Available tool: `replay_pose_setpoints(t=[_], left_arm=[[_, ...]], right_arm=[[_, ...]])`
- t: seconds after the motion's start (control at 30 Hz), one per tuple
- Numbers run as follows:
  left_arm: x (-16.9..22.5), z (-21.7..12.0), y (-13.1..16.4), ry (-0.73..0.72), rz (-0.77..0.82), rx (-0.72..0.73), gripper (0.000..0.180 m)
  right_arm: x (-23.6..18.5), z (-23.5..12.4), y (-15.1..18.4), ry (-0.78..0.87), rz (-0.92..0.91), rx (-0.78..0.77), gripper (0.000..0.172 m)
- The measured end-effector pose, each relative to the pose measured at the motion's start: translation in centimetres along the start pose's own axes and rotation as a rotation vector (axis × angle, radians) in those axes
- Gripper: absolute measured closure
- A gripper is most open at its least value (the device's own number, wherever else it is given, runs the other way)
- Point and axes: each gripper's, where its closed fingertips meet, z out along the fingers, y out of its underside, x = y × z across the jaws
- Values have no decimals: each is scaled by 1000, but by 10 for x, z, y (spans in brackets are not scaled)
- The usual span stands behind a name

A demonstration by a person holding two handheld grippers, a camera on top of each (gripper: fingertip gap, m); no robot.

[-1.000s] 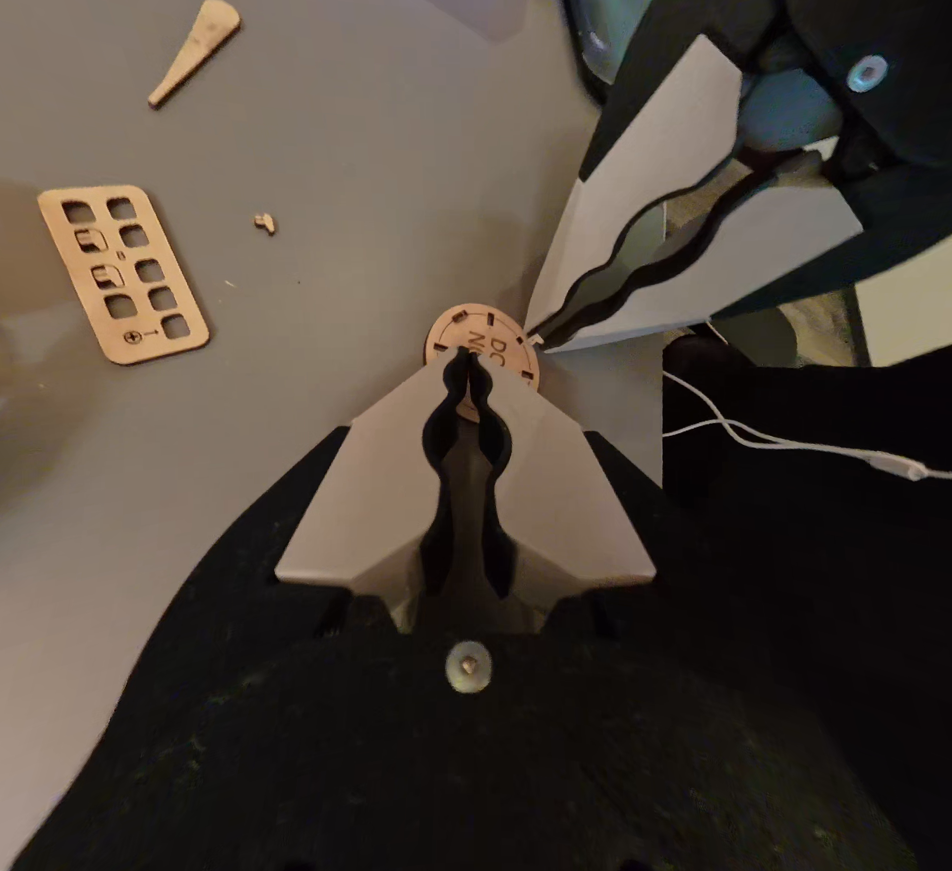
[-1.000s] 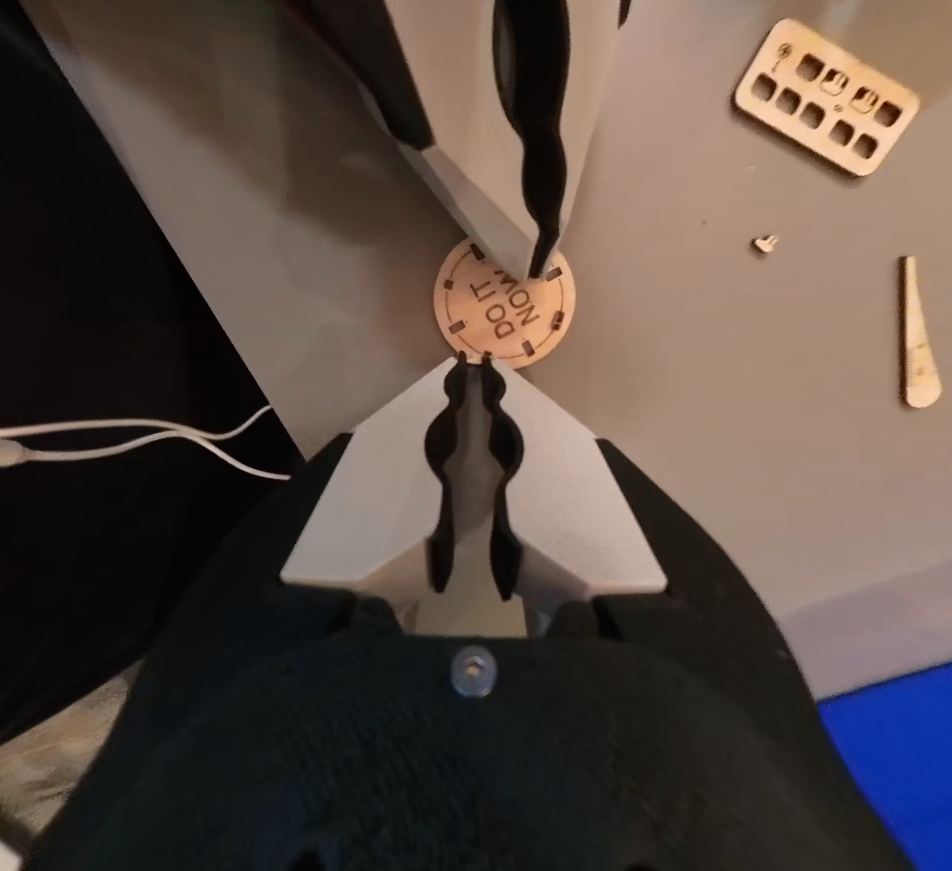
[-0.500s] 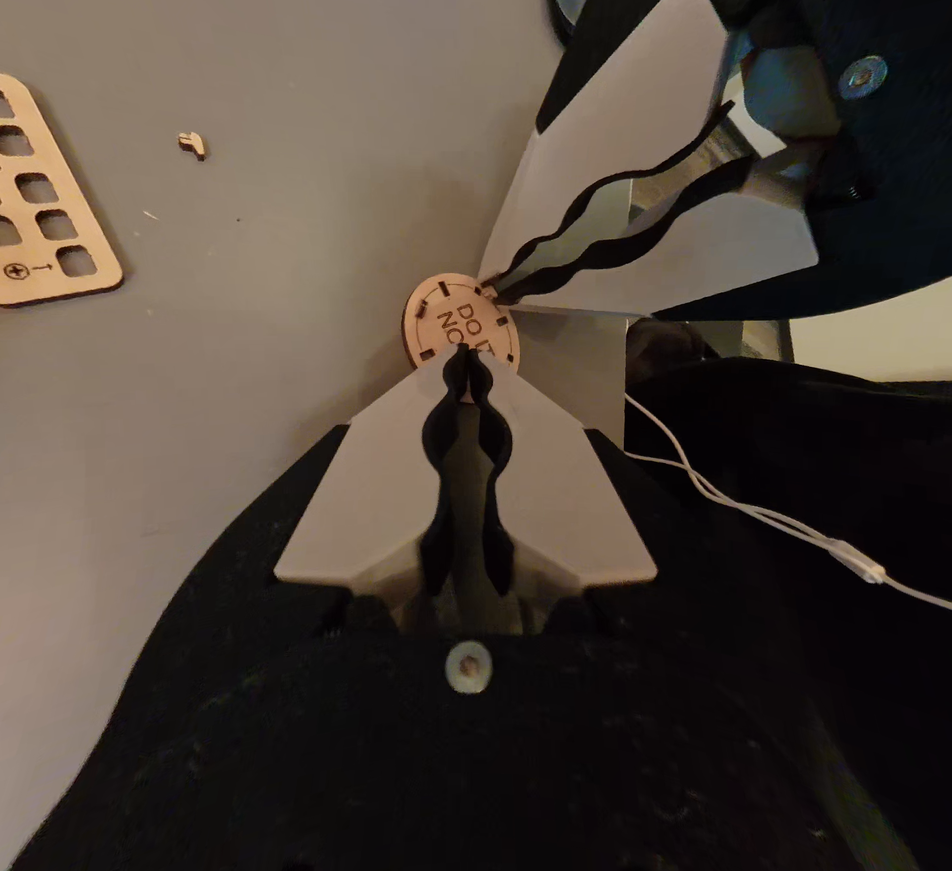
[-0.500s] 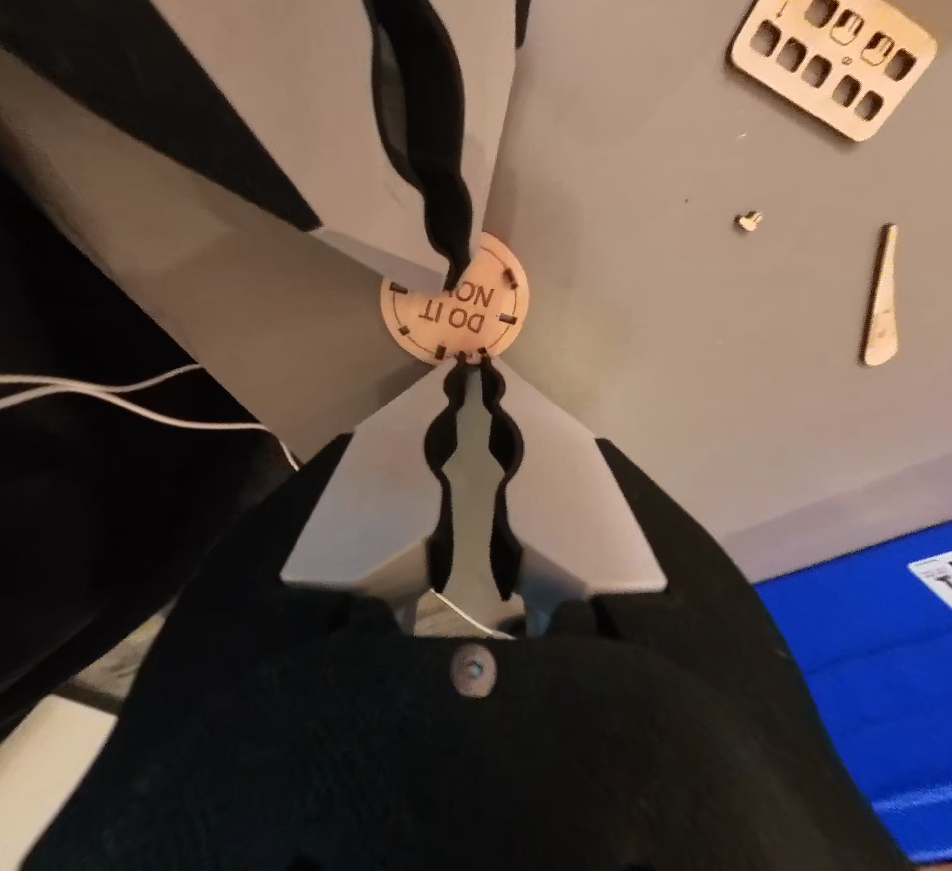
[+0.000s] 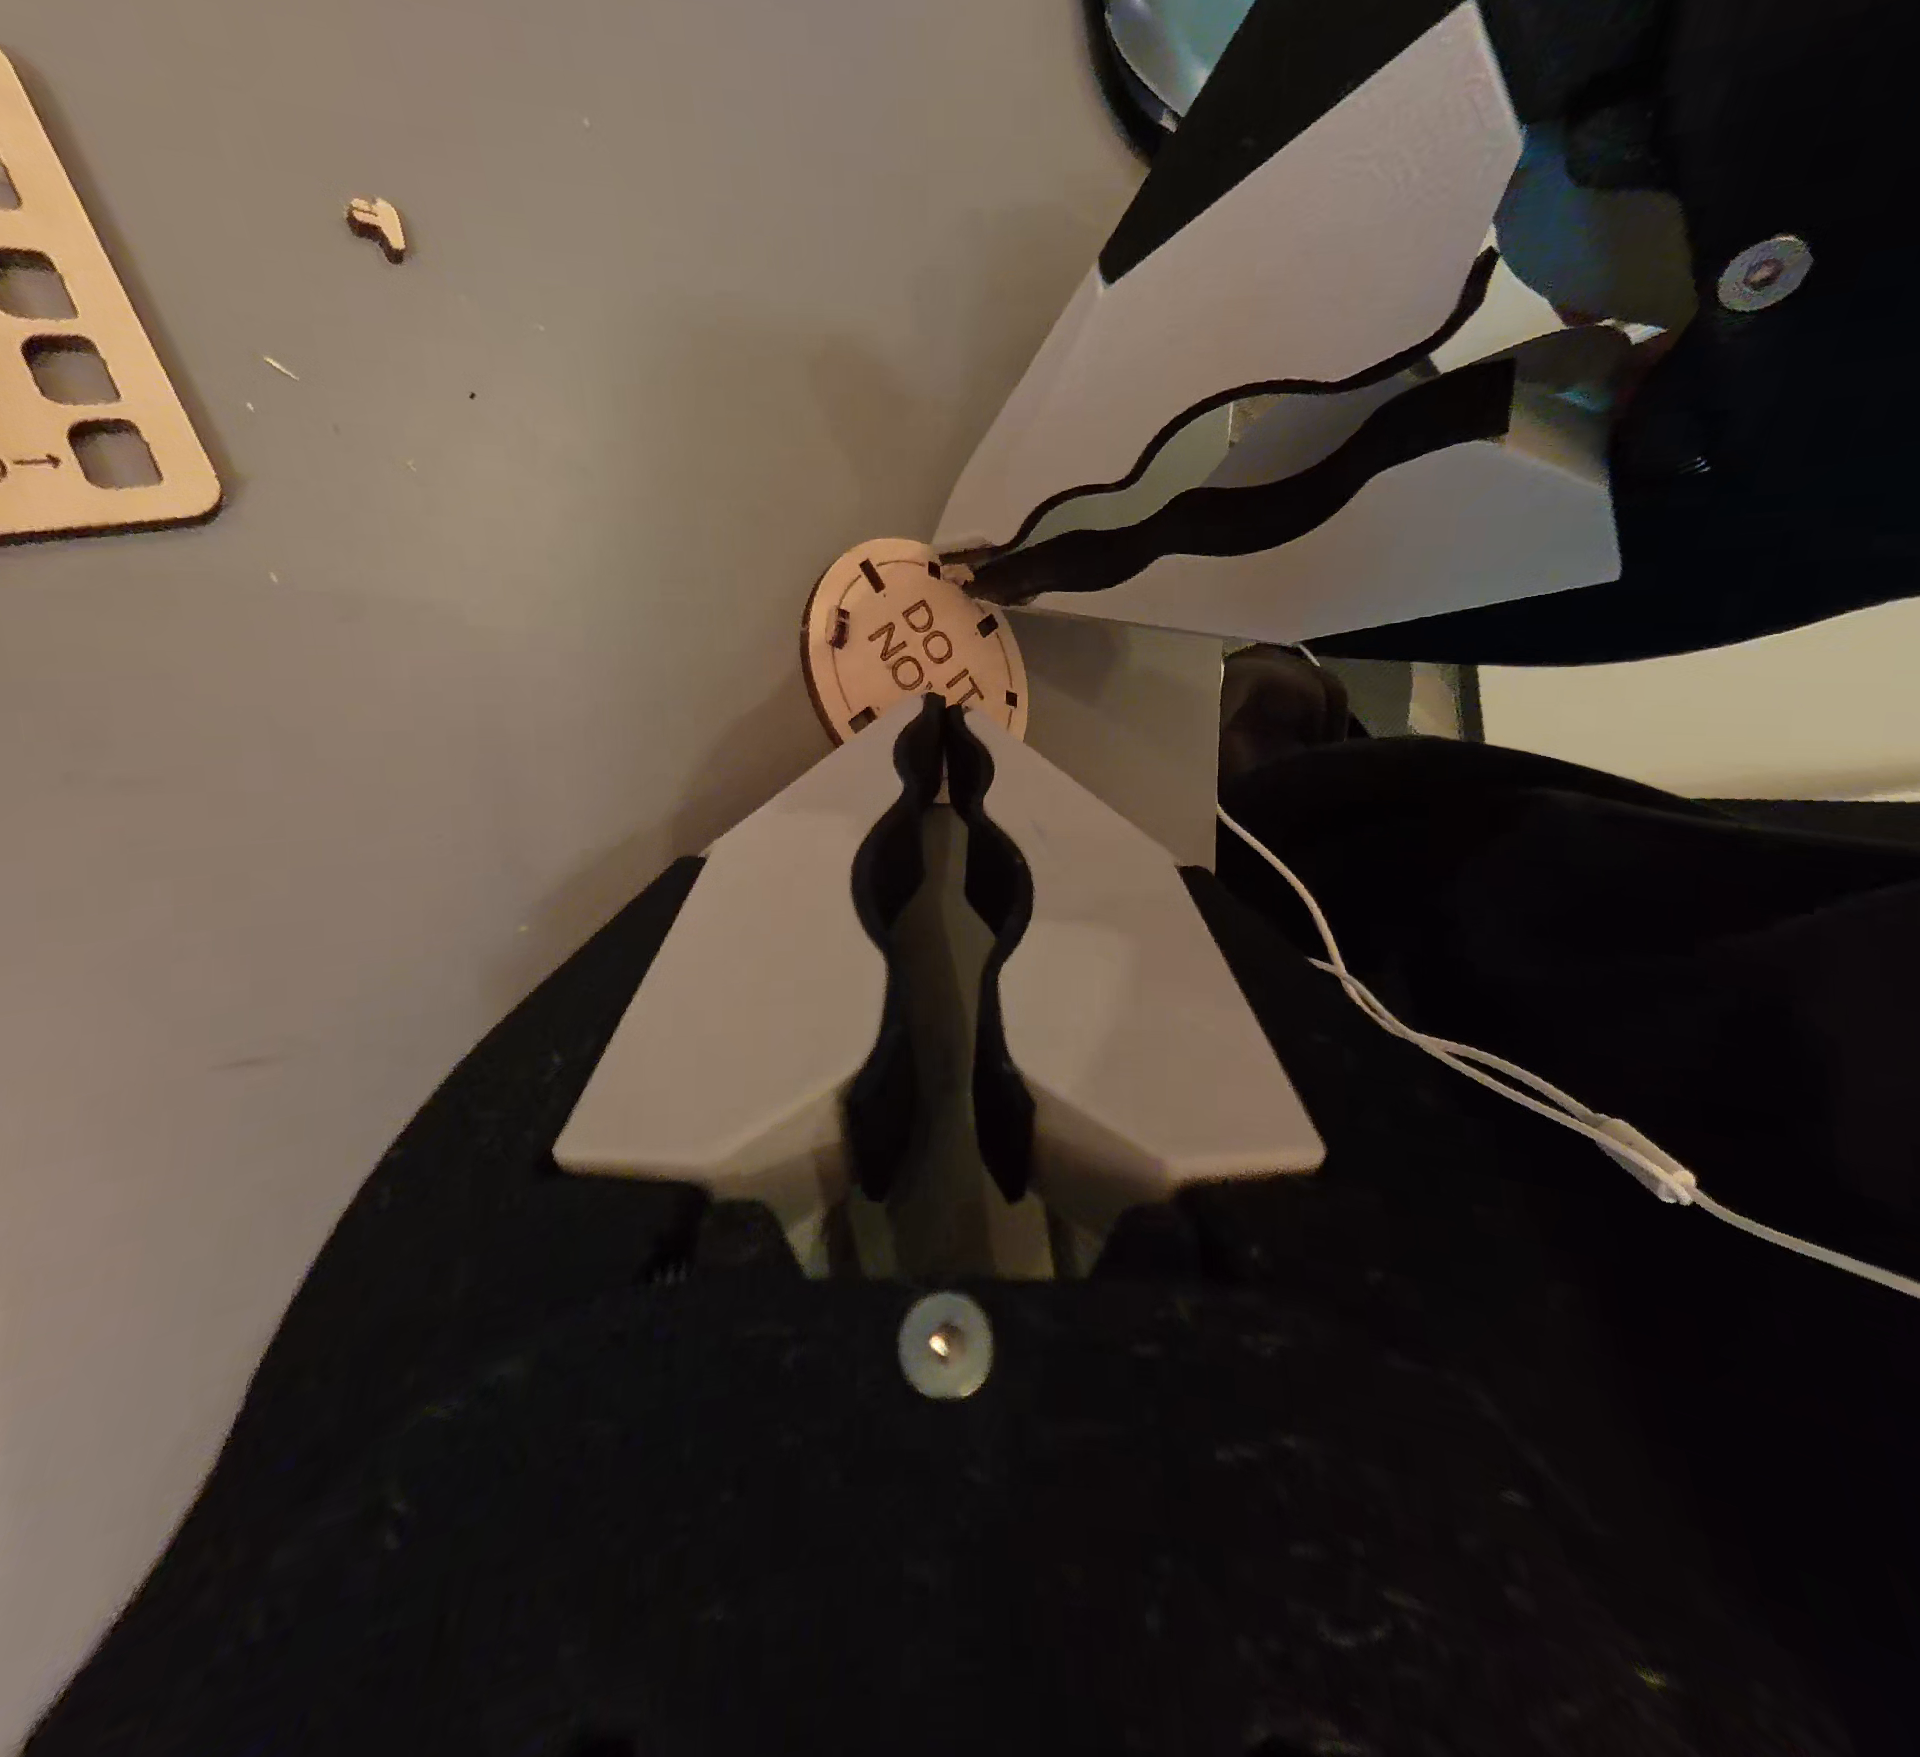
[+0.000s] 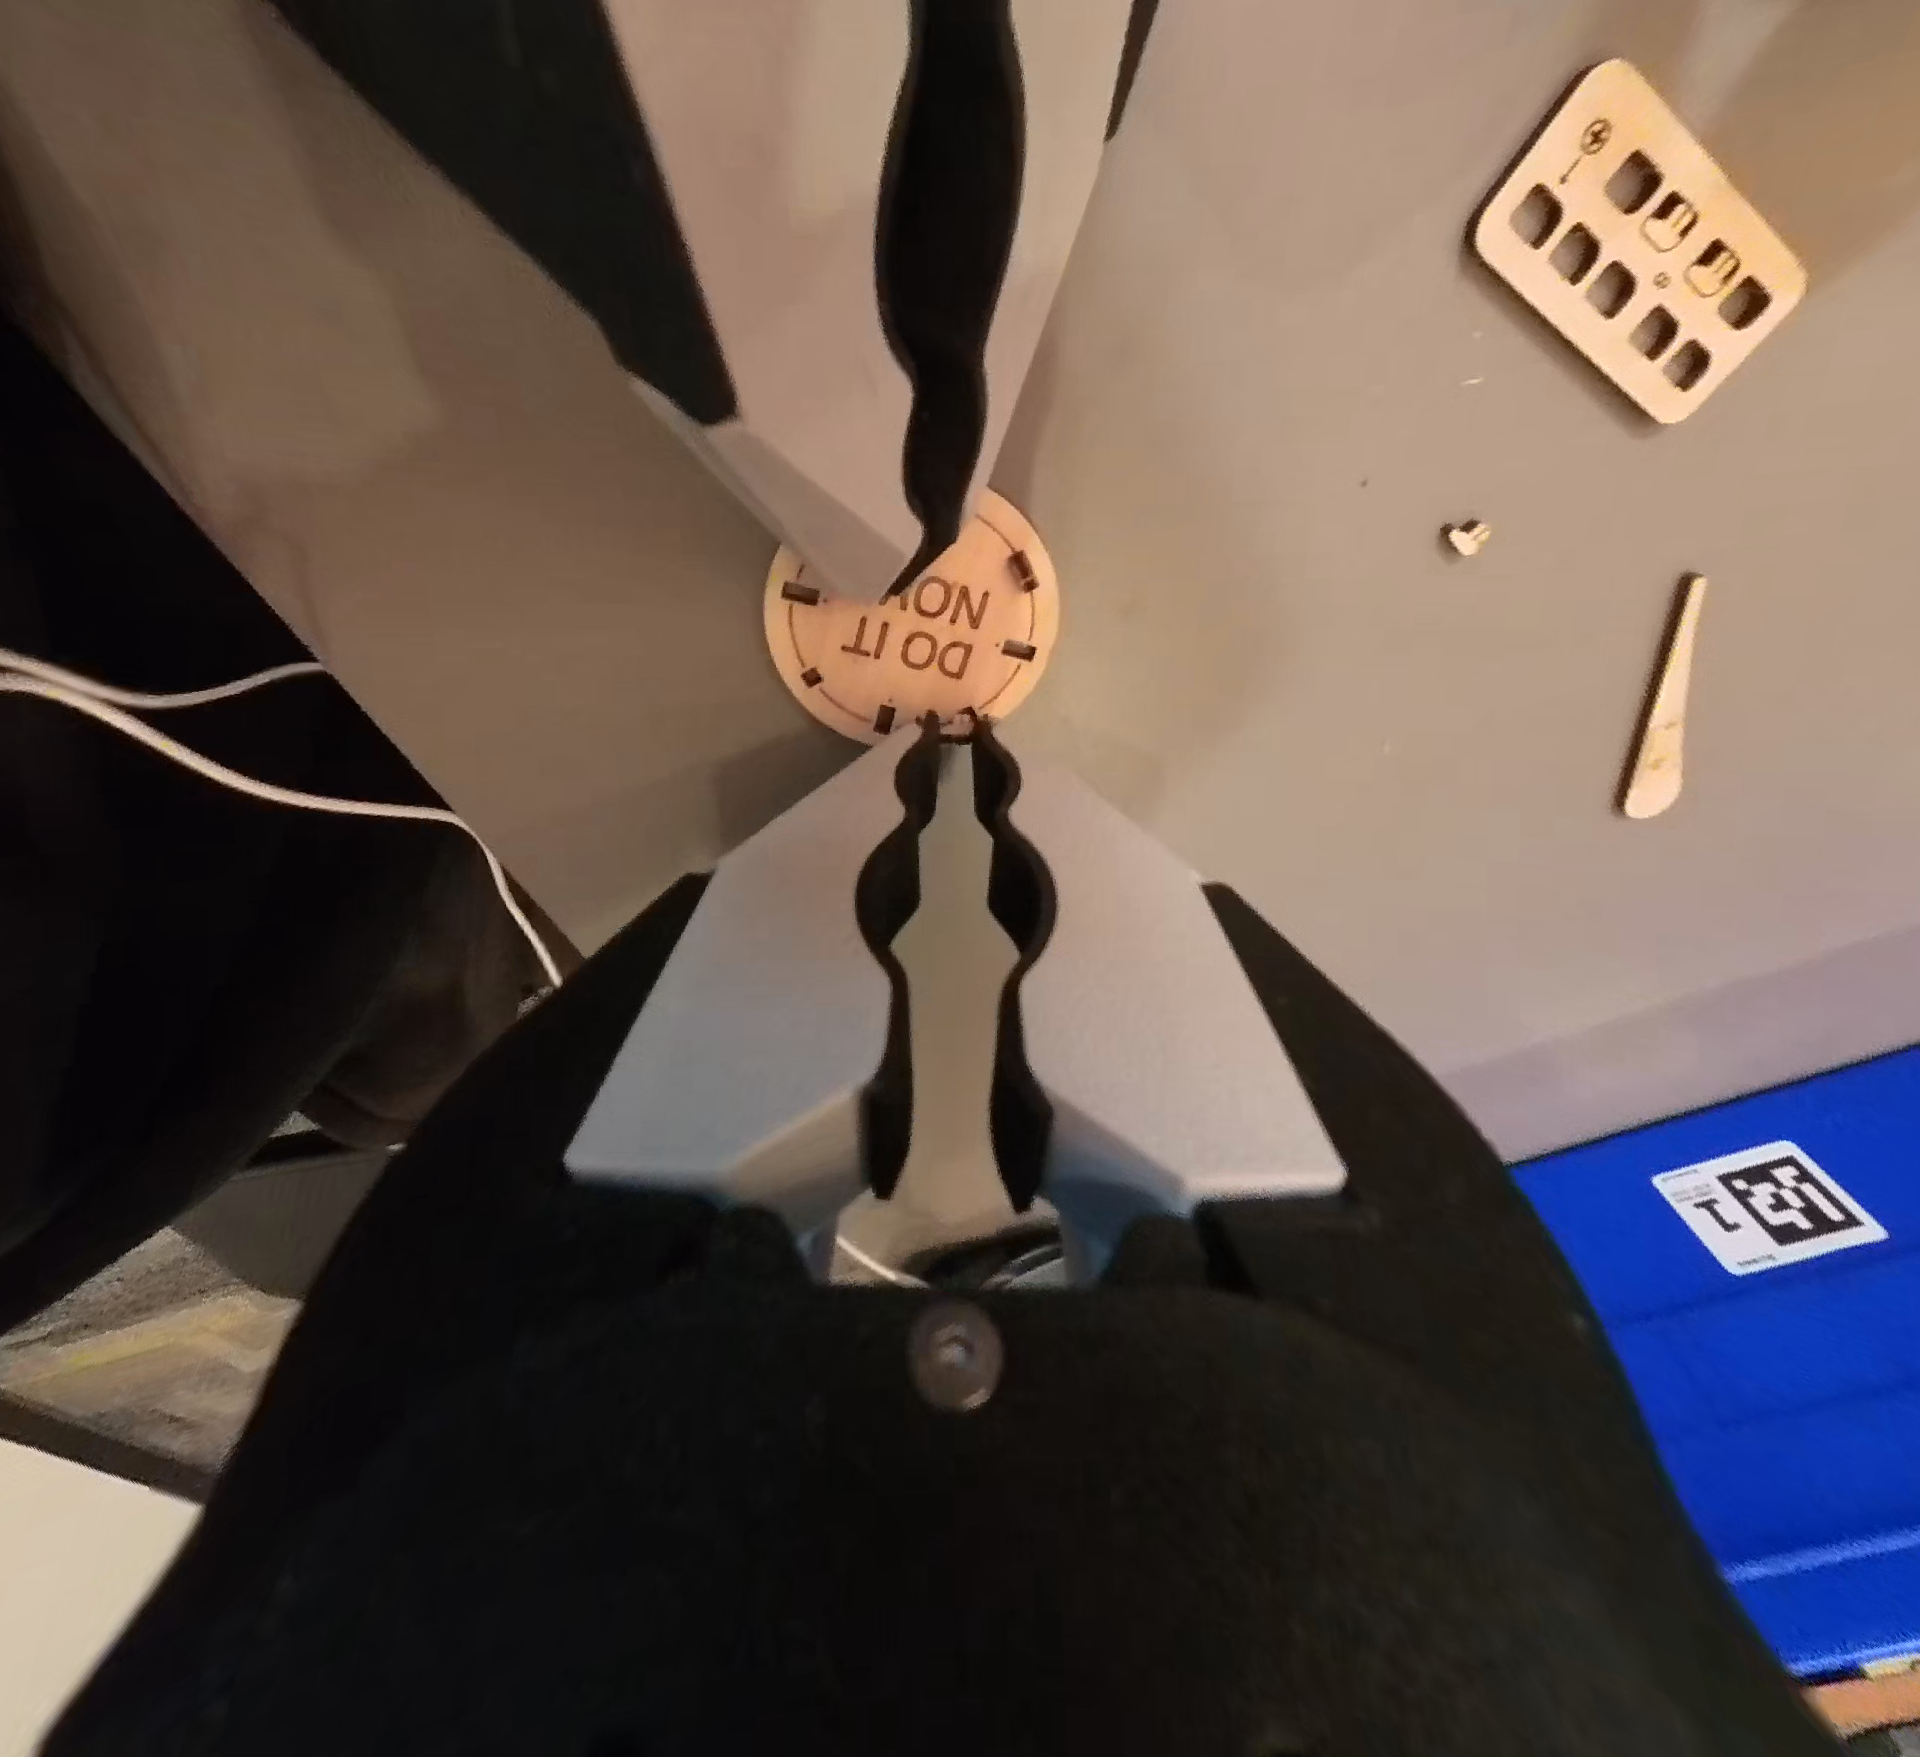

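A round wooden disc (image 5: 894, 637) with engraved writing and slots around its rim lies on the grey table (image 5: 499, 772). My left gripper (image 5: 940, 705) is shut, and its tips rest on the disc's face. It enters the right wrist view (image 6: 925, 554) from above. My right gripper (image 6: 951, 736) is shut on a small dark wooden piece (image 6: 954, 728) right at the disc's (image 6: 914, 637) rim. It reaches in from the right in the left wrist view (image 5: 971, 569).
A wooden panel with several holes (image 6: 1642, 242) lies on the table, and it also shows at the left edge of the left wrist view (image 5: 83, 419). Near it are a tiny wooden piece (image 6: 1465, 538) and a tapered wooden stick (image 6: 1662, 710). A blue mat (image 6: 1714, 1395) and a white cable (image 6: 208, 699) lie past the table's edge. Only a small space, under 4 cm, lies between the two pairs of fingers.
Both grippers stay at the disc with the same grip. The disc has turned a little and looks more tilted in the left wrist view. The panel has slid toward that view's left edge.
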Motion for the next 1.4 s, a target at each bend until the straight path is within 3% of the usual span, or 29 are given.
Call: replay_pose_setpoints(t=[0.87,1.4], left_arm=[[-2,0,0,-21,-1,4,180],[-2,-1,0,-7,-26,7,180]], right_arm=[[6,2,2,-16,-213,-113,167],[5,3,3,-24,-228,-153,167]])
